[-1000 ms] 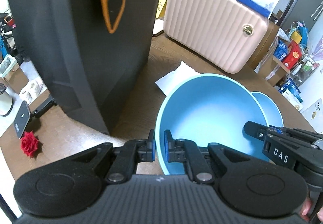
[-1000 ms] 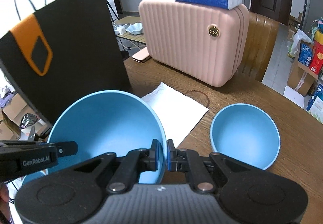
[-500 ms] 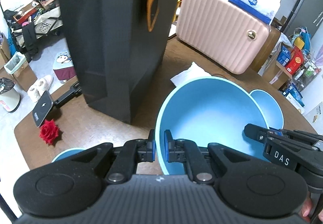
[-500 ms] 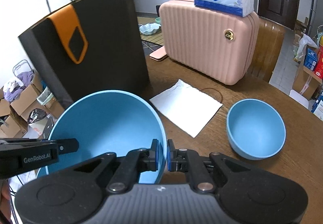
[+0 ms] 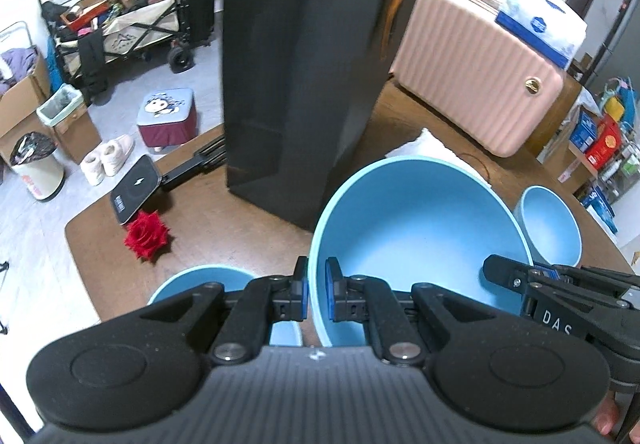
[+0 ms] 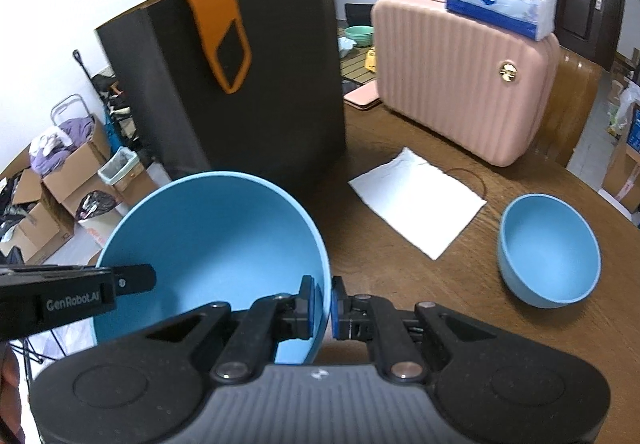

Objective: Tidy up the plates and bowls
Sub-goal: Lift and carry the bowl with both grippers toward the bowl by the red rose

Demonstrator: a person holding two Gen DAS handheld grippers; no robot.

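While the brown wooden table (image 6: pixel 460 284) fills the lower right of the right wrist view, a tall black paper bag (image 6: pixel 256 96) with an orange flap stands on it at upper centre, and a ribbed pink case (image 6: pixel 460 84) stands at upper right with a pack of tissues (image 6: pixel 500 0) on top. Below the bag in that view, a large blue bowl (image 6: pixel 208 244) is held up off the table at centre left, its rim pinched on two sides. At lower centre the right gripper (image 6: pixel 323 310) has its blue pads pressed onto the bowl's near rim, one pad inside and one outside. From the left edge the left gripper (image 6: pixel 136 280) reaches onto the opposite rim; in the left wrist view the left gripper (image 5: pixel 317 294) is likewise clamped on the rim of the large blue bowl (image 5: pixel 416 244), with the right gripper's tip showing at lower right. A white sheet of paper (image 6: pixel 416 204) lies flat between the case and a smaller blue bowl (image 6: pixel 550 252), which sits on the table at right, well apart from the held one. In the left wrist view another blue bowl (image 5: pixel 192 284) peeks out at lower left under the gripper body, near a red rose (image 5: pixel 146 236) and a dark phone (image 5: pixel 134 192) at centre left.
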